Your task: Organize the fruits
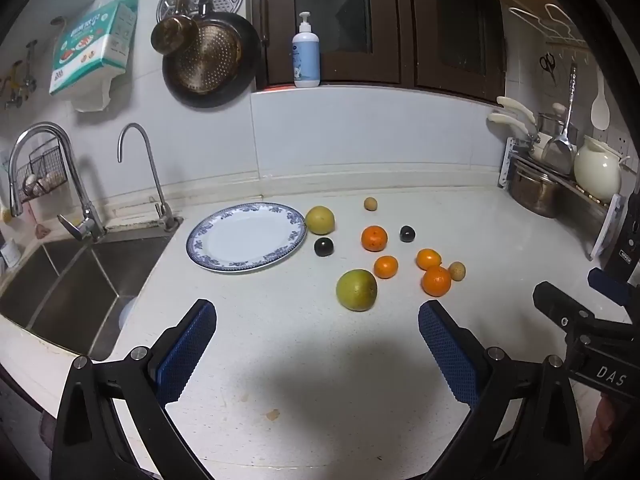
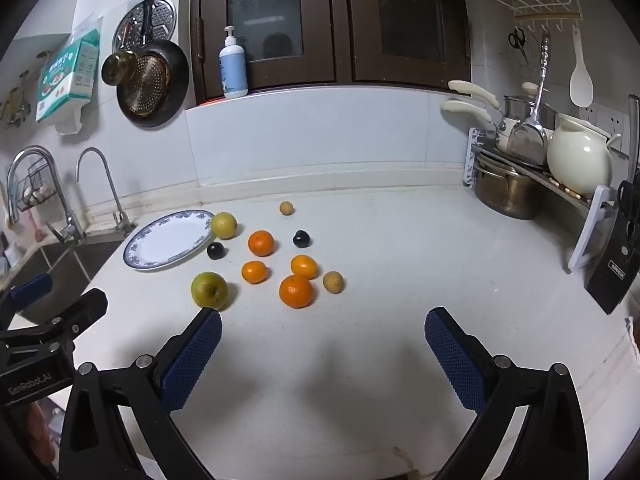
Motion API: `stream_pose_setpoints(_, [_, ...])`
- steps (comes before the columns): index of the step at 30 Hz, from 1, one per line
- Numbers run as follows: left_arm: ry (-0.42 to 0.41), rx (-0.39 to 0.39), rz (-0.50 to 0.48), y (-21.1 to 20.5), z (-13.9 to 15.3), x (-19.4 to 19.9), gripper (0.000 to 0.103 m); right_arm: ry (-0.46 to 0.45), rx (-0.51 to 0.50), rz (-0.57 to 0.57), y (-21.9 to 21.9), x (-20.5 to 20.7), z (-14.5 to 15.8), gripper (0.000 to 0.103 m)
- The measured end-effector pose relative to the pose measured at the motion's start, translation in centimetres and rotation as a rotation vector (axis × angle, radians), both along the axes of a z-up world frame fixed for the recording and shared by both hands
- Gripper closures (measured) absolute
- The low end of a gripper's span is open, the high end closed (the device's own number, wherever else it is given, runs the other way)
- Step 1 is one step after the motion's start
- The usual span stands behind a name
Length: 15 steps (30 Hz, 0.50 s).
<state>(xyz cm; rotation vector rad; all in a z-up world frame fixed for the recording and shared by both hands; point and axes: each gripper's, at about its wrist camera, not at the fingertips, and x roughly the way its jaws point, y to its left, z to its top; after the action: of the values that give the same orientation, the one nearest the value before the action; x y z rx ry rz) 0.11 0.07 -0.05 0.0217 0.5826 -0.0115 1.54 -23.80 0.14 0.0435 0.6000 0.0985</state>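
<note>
Writing first: "DAS" shows in white on the right gripper (image 1: 576,300) body as seen from the left wrist view, "GenRobot.AI" on the left gripper (image 2: 60,292) body at the right view's left edge, and "OPPEIN" on the black knife block (image 2: 618,276) far off to the right gripper's right. The green box (image 1: 94,46) on the wall carries print too small to read.

Both grippers hover over a white speckled tabletop (image 1: 280,360), jaws spread as wide as they go, nothing between the blue pads (image 1: 186,356) — both empty.

The fruits lie loose ahead of the grippers: a green apple (image 2: 209,290) just beyond the right gripper's left finger, four oranges clustered past it, the nearest orange (image 2: 296,291) touching a small brown fruit (image 2: 333,282) at its right. Two dark plums, one (image 2: 216,250) beside the plate's rim. A yellow-green fruit (image 2: 224,225) touches the blue-patterned plate (image 2: 140,258), which sits bare ahead and left.

Further left — a steel sink (image 1: 68,280) with two faucets. On the sill ahead, a pump bottle (image 1: 306,54); pans hang on the white tiled wall. To the right, a rack with a cream pot (image 2: 578,156).
</note>
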Motion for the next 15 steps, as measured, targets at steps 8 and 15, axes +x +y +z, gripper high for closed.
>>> stream_pose_setpoints(8, [-0.025,-0.009,0.005,2.8,2.1,-0.6,0.000,-0.011,-0.001,0.007,-0.1,-0.4,0.3,0.001])
stream_pose_setpoints(15, [-0.036,0.019,0.017,0.4,2.2,-1.2,0.000,-0.008,-0.003,0.018,0.1,-0.5,0.3,0.001])
